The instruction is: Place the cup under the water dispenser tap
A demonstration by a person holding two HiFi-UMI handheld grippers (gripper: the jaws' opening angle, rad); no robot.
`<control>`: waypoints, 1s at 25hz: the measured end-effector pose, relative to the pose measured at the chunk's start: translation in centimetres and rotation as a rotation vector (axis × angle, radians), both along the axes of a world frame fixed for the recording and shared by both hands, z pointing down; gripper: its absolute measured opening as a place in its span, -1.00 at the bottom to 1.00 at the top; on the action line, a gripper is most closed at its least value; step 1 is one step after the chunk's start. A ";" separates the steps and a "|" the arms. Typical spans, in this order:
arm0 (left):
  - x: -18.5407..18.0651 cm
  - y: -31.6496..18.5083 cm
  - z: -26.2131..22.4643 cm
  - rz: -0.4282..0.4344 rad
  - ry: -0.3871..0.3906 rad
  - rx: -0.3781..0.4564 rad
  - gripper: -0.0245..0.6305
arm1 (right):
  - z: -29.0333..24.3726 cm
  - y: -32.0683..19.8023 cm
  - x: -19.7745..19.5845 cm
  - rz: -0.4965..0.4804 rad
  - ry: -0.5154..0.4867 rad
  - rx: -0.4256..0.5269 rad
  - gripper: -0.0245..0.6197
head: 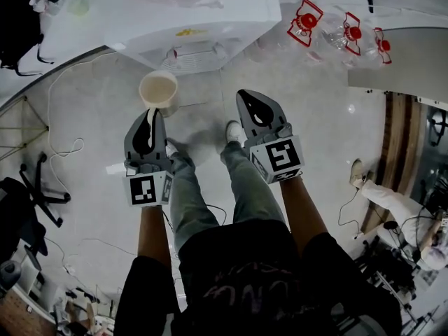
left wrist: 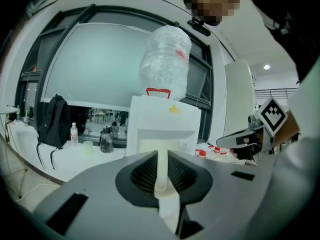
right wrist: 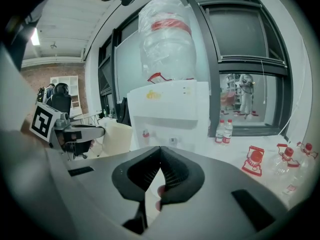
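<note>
The left gripper [head: 150, 113] has its jaws nearly together, clamped on the thin side wall of a cream, round paper cup [head: 159, 89], one jaw inside the rim and one outside. The cup hangs upright in the air in front of the white, box-shaped water dispenser [head: 203, 12], off its left front corner in the head view. In the right gripper view the cup sits to the left of the dispenser's tap recess, not under it. A large clear plastic water bottle [left wrist: 165, 59] stands upside down on top of the dispenser. The right gripper [head: 245, 98] is in front of the dispenser's right side, jaws closed tip to tip with nothing gripped. Small clear bottles with red labels [head: 306, 23] lie on the pale floor to the right of the dispenser.
</note>
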State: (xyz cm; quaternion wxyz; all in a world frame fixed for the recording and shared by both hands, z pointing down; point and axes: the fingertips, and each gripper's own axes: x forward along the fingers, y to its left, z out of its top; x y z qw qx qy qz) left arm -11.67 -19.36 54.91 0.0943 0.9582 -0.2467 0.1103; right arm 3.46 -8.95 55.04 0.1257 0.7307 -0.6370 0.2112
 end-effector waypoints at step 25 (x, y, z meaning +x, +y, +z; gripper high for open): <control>4.6 -2.4 16.1 -0.002 0.045 0.066 -0.77 | 15.1 -2.9 3.9 0.002 0.022 0.097 -0.88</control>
